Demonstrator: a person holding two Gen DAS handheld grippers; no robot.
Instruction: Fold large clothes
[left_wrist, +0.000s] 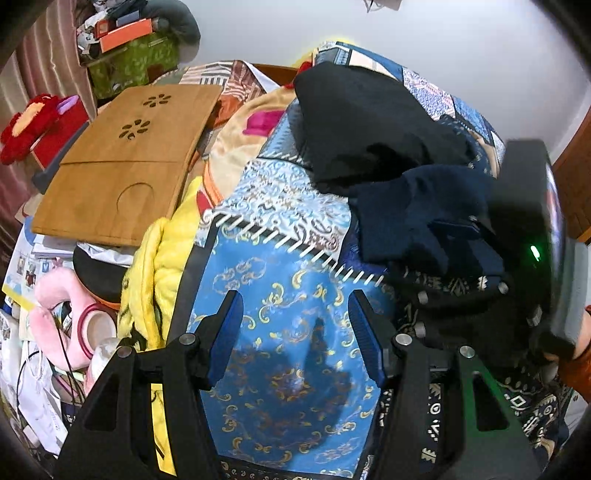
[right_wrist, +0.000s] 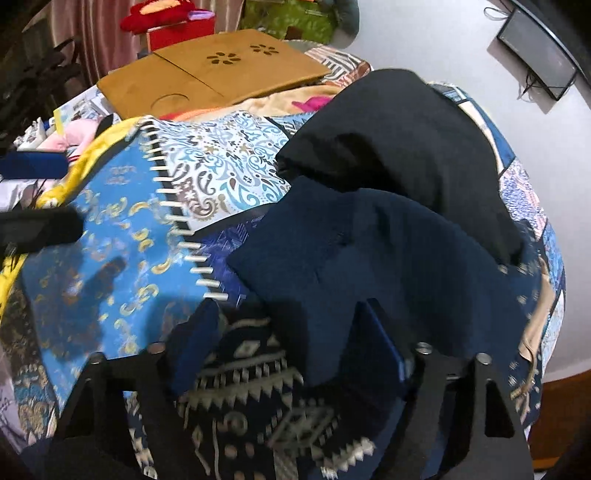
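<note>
A folded navy garment (right_wrist: 388, 266) lies on the blue patterned bedspread (right_wrist: 122, 258), with a black garment (right_wrist: 399, 147) piled just behind it. Both show in the left wrist view, the navy one (left_wrist: 417, 210) and the black one (left_wrist: 369, 125) at upper right. My right gripper (right_wrist: 284, 350) is open, its jaws spread over the navy garment's near edge and a dark patterned cloth (right_wrist: 258, 398). My left gripper (left_wrist: 295, 332) is open and empty above bare bedspread (left_wrist: 288, 369), left of the garments. The right gripper's body (left_wrist: 524, 229) shows in the left wrist view.
A wooden lap tray (left_wrist: 122, 166) lies at the back left on a yellow blanket (left_wrist: 162, 266). Pink headphones (left_wrist: 74, 325), papers and boxes crowd the left side. A white wall (left_wrist: 443, 40) rises behind. The tray also shows in the right wrist view (right_wrist: 207, 74).
</note>
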